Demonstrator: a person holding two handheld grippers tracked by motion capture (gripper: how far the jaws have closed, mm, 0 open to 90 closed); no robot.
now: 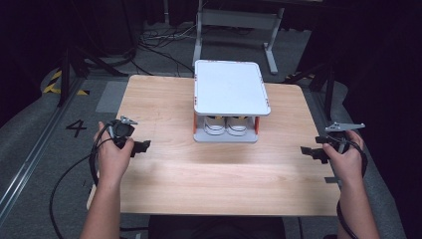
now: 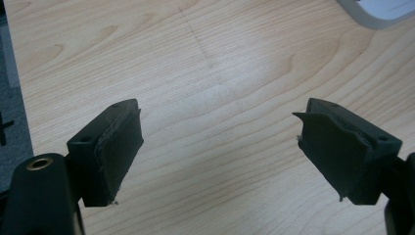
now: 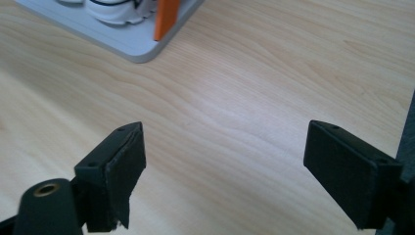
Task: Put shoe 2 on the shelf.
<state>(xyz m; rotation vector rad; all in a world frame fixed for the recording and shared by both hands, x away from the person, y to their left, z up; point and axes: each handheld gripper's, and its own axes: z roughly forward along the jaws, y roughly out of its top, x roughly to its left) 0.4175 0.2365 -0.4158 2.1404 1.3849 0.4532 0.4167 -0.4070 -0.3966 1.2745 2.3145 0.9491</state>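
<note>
**Both grippers spread wide, nothing held**

At nine o'clock on the wooden table (image 1: 214, 174), the left gripper (image 1: 142, 146) hovers with jaws spread wide over bare wood, gripping nothing; its hand (image 1: 113, 158) wraps the handle, forearm entering from six o'clock. At twelve o'clock stands the white two-tier rack (image 1: 230, 89), a pair of white shoes (image 1: 226, 125) on its lower shelf. At three o'clock, the right gripper (image 1: 308, 151) is likewise spread and empty, pointing inward, well apart from the rack.

Two-tier rack (image 1: 232, 92) at table (image 1: 209, 179) centre-rear; shoes (image 1: 226, 125) on lower shelf, side by side.
</note>
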